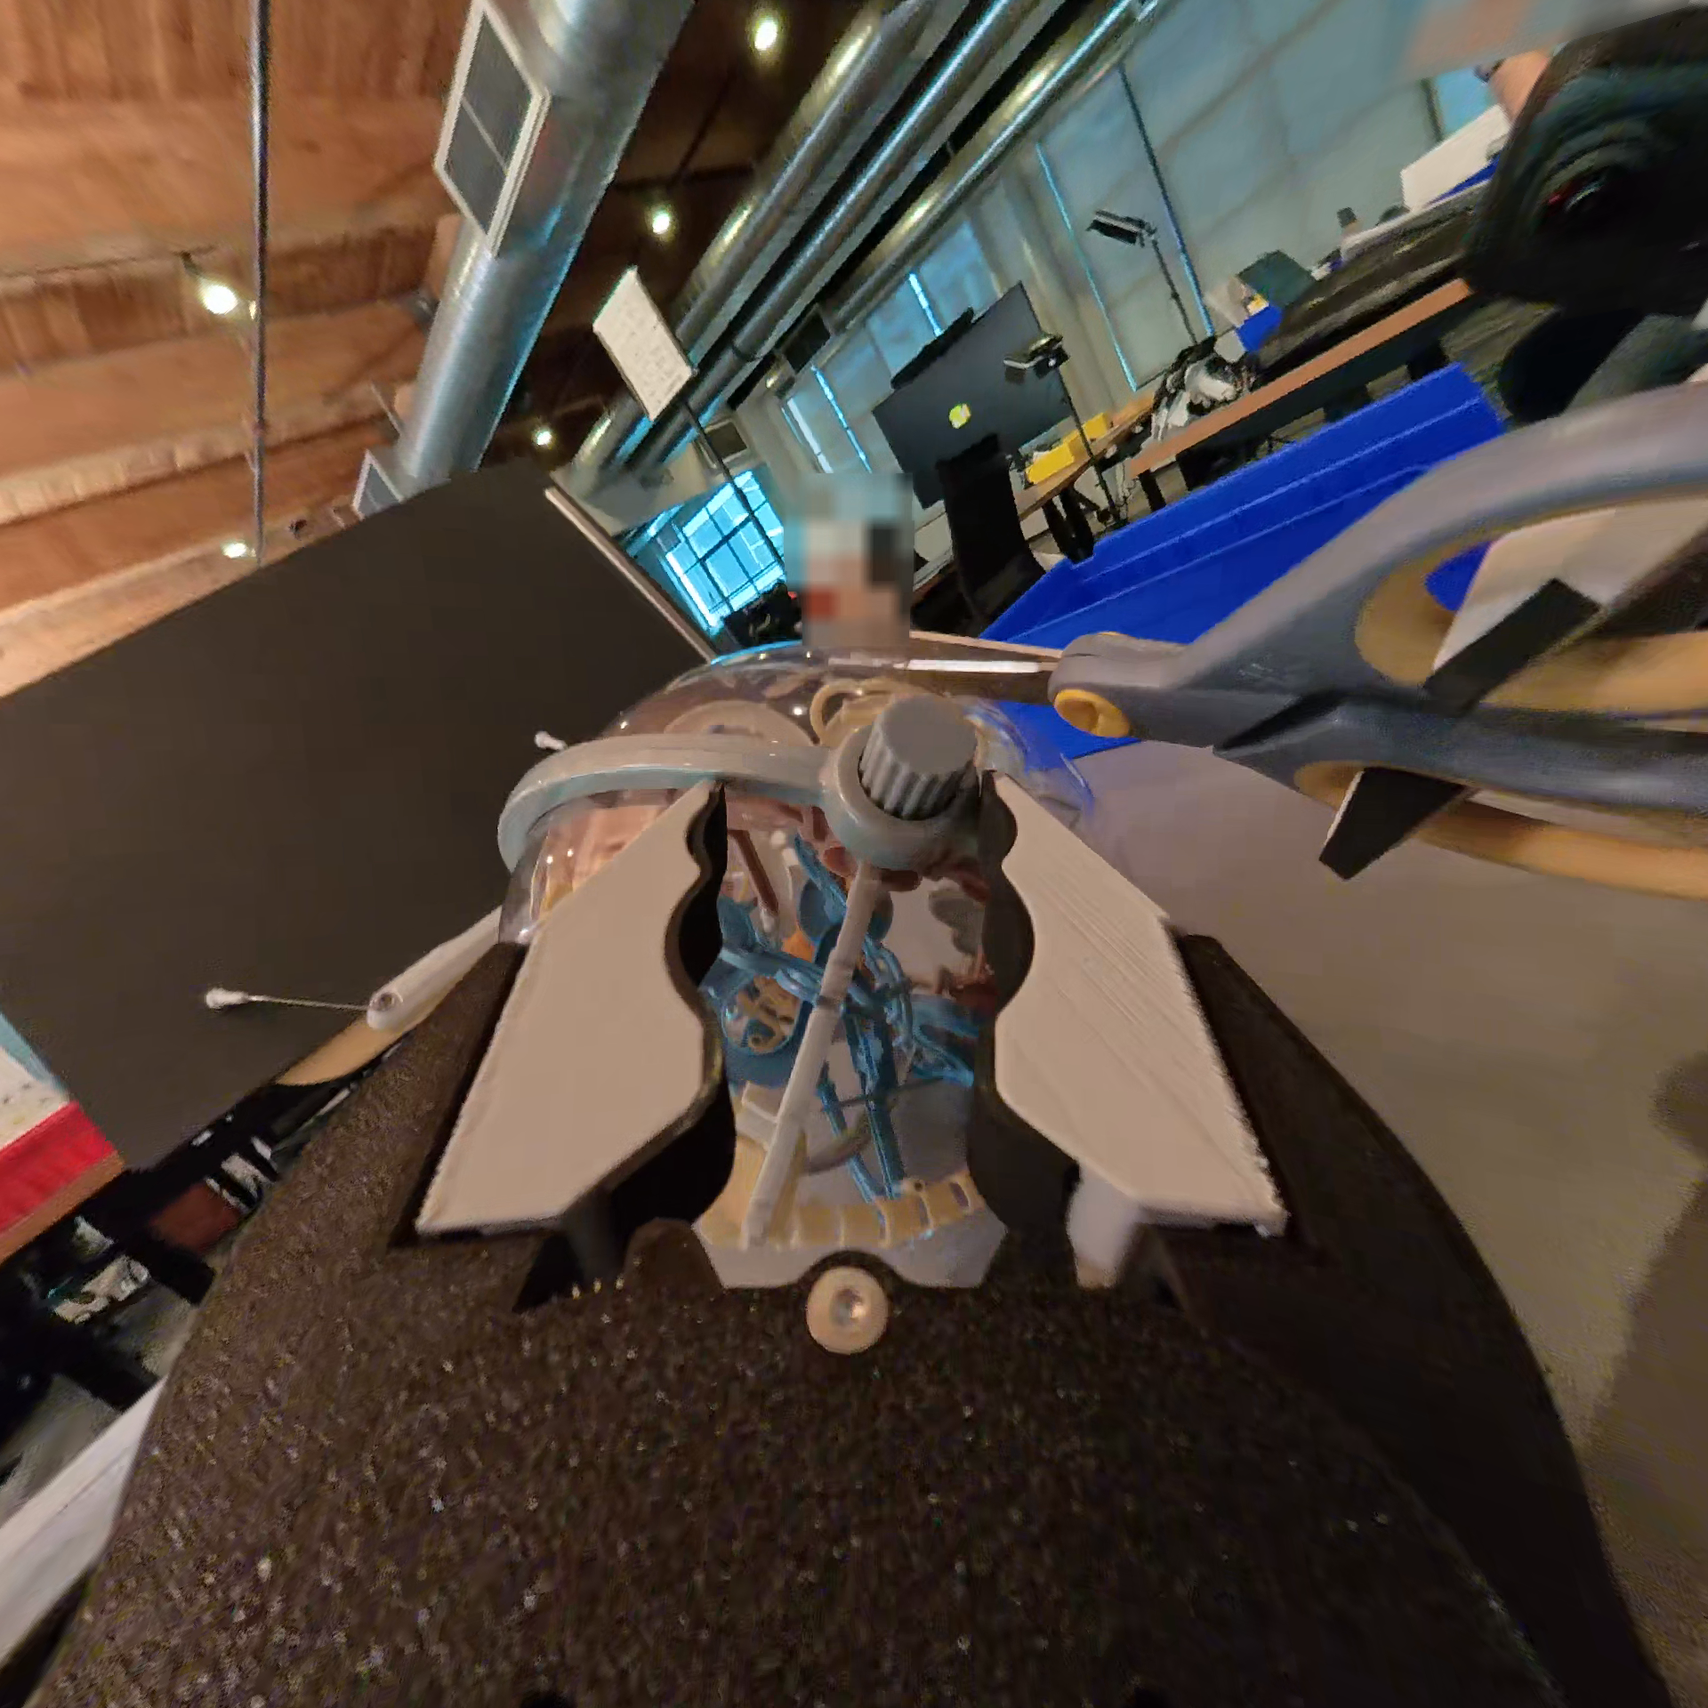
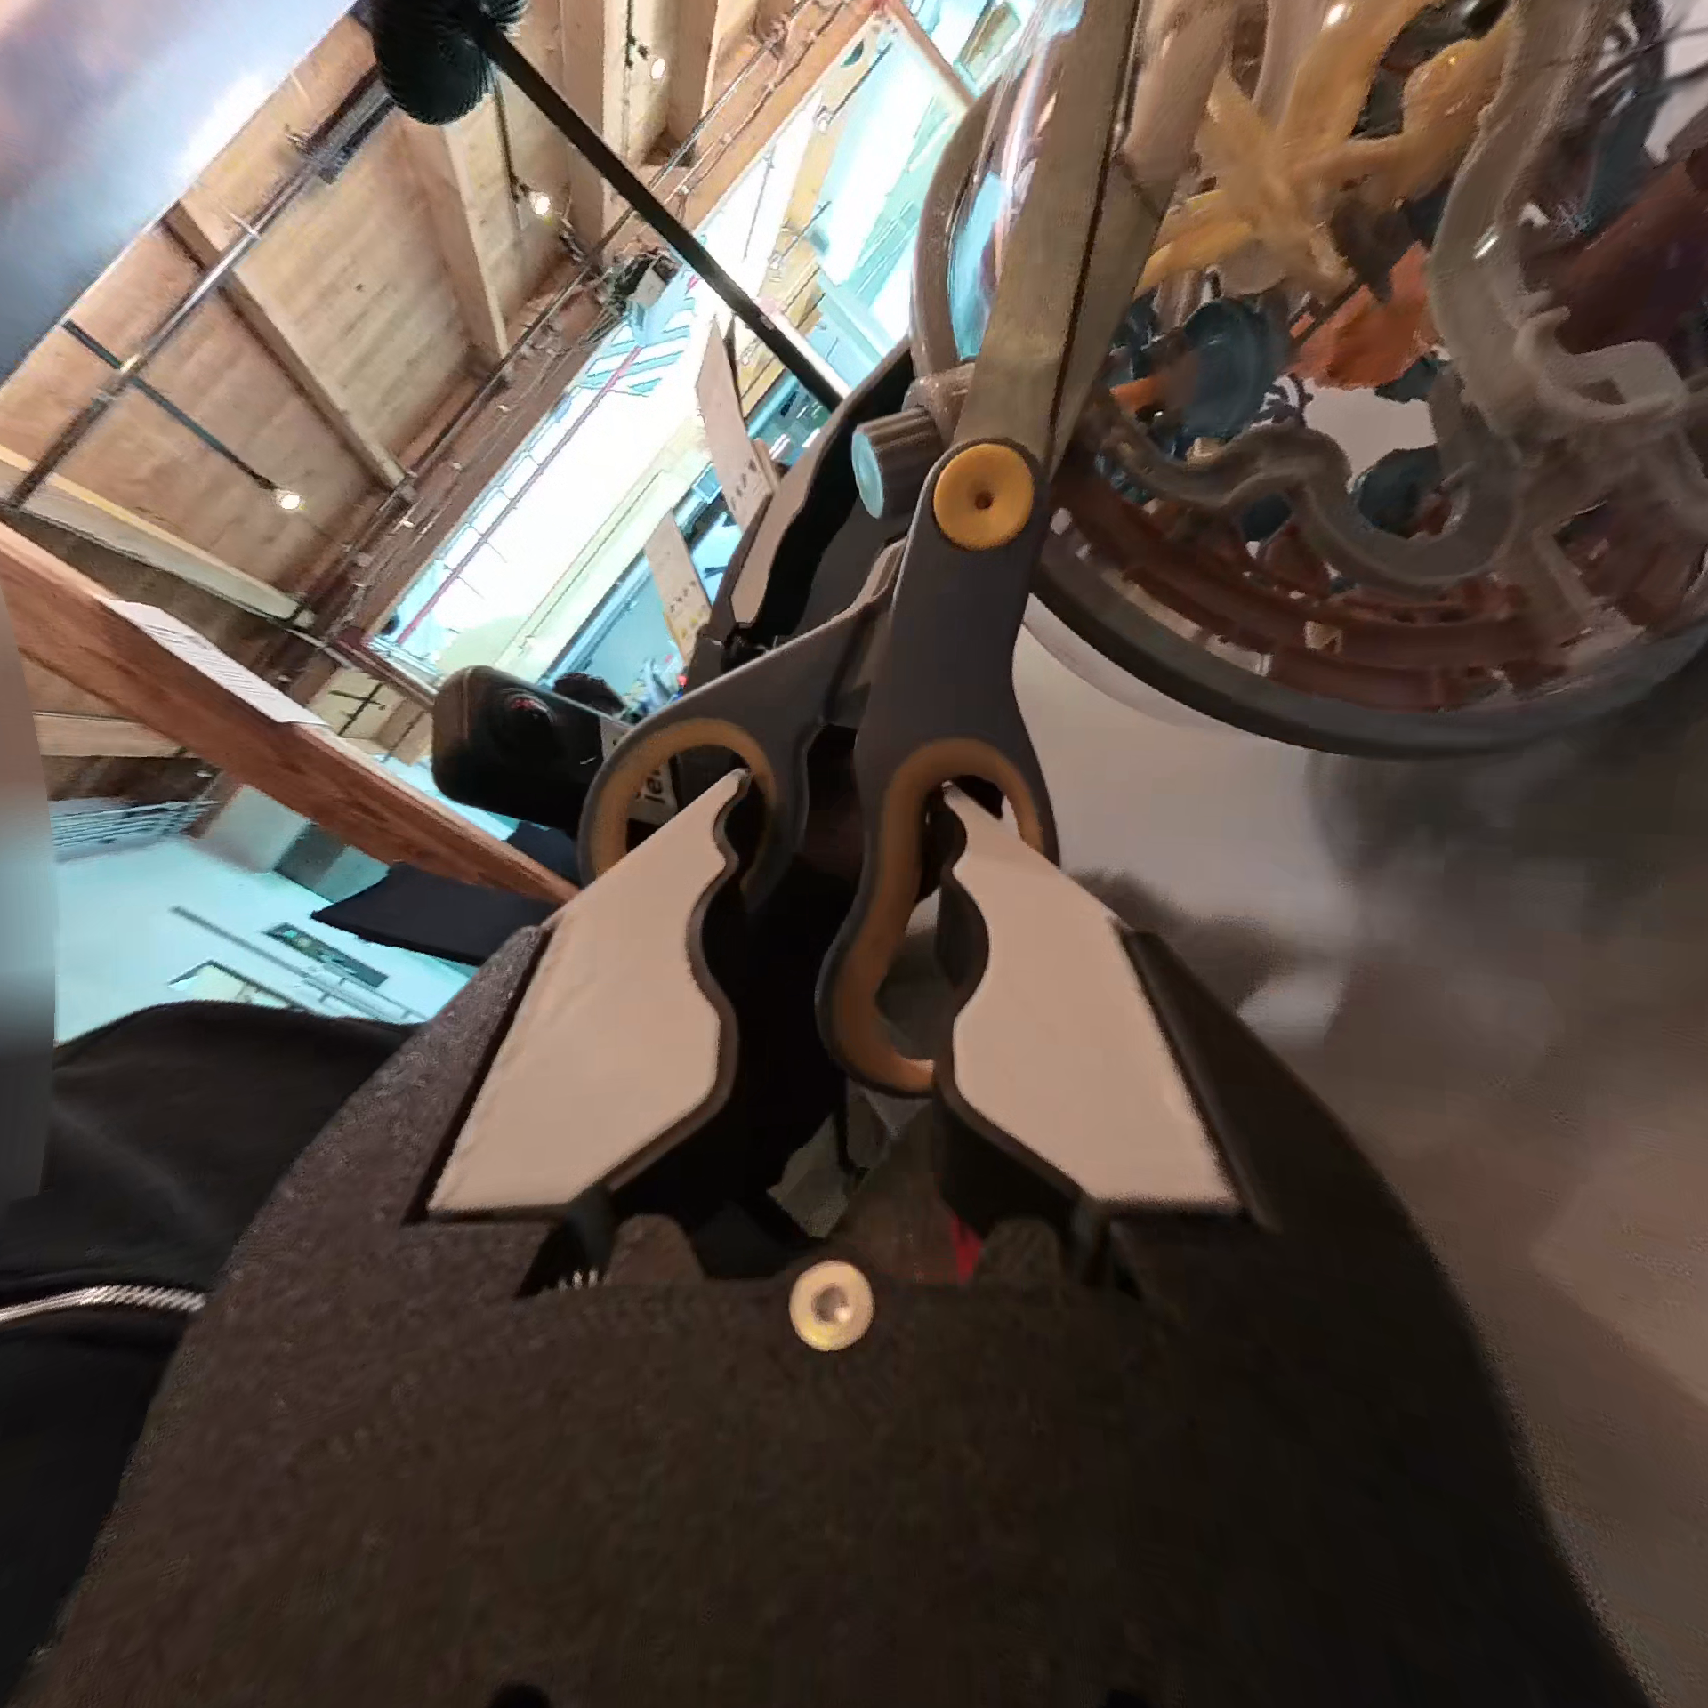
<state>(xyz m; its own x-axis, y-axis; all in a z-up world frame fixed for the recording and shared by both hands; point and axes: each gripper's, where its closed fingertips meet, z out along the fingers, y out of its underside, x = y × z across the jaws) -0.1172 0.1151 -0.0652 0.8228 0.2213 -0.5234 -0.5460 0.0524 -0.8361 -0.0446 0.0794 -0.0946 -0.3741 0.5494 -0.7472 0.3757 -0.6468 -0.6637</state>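
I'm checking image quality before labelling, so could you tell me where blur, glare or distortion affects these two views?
Left wrist view: fisheye bends the ceiling ducts; the scissors are motion-blurred, the clear maze ball sharp. Right wrist view: bright windows blow out, the table is smeared, and the ball shows glare.

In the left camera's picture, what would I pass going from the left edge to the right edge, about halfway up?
Black board → white swab-tipped tool → clear maze ball gripped by the left hand-held gripper → grey and yellow scissors, with the blue bin behind them.
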